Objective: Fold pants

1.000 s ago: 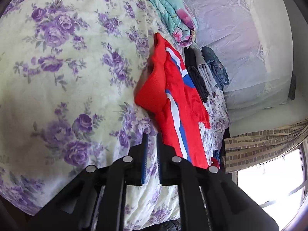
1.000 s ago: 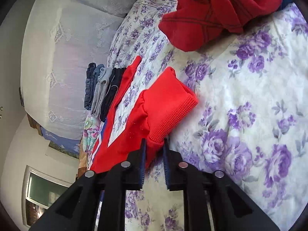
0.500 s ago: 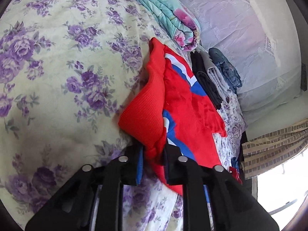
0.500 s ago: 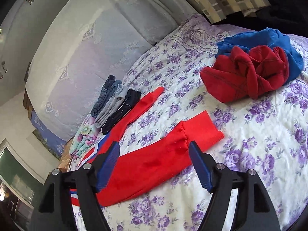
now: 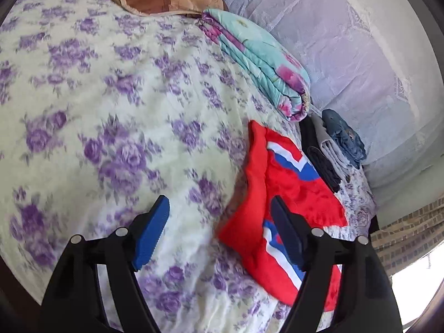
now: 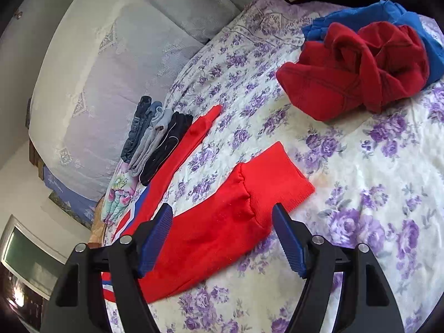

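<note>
- We have just let go: a second ago both tongs pinched the red pants (image 6: 222, 238), and now the cloth lies loose on the flowered bedspread (image 5: 111, 111).
- Our left tongs (image 5: 219, 222) are opening, nothing between the pads; the waist end lies just beside them.
- Our right tongs (image 6: 222, 230) stand wide above a leg and its ribbed cuff (image 6: 280, 177), touching nothing.
- The legs are spread apart, so we judge the pants laid out, with the folding itself not yet begun.
</note>
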Demonstrator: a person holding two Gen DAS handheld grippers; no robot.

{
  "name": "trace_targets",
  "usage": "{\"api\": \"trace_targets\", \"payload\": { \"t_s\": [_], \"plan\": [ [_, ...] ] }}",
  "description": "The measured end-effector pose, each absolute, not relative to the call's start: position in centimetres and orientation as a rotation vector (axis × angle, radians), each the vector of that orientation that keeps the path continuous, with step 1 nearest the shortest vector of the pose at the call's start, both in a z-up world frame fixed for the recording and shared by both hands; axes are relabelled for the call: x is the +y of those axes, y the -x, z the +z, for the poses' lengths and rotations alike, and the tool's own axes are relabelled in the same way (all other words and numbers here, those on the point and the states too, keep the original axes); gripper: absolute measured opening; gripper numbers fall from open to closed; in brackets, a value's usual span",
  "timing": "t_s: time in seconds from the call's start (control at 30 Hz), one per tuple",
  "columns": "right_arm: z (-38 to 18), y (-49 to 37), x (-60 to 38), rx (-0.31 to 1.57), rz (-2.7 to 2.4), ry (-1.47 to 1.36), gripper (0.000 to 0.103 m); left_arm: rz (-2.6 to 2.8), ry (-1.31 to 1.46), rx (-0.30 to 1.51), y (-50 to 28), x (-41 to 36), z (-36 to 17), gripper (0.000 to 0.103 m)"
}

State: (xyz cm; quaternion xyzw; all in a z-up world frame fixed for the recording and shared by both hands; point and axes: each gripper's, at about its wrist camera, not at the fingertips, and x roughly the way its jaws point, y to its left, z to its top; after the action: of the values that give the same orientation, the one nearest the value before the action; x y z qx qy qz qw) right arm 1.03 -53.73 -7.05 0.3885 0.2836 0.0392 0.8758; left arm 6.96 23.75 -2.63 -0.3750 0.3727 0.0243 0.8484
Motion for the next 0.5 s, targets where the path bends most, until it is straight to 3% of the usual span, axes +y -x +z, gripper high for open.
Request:
{"api": "trace_targets", "payload": {
  "t_s": [0.17,0.5],
  "plan": [
    [-5.5,-6.7,-53.4,0.671,0.177,-0.851,0.074,0.023,0.742,0.824,-12.8,23.5,-1.8,0.081],
    [-4.7,-17.3,-53.3,0.785,0.189,-0.922,0.074,-0.06,0.615,0.983,-24.5,20.4,-2.9,0.082]
  ]
}}
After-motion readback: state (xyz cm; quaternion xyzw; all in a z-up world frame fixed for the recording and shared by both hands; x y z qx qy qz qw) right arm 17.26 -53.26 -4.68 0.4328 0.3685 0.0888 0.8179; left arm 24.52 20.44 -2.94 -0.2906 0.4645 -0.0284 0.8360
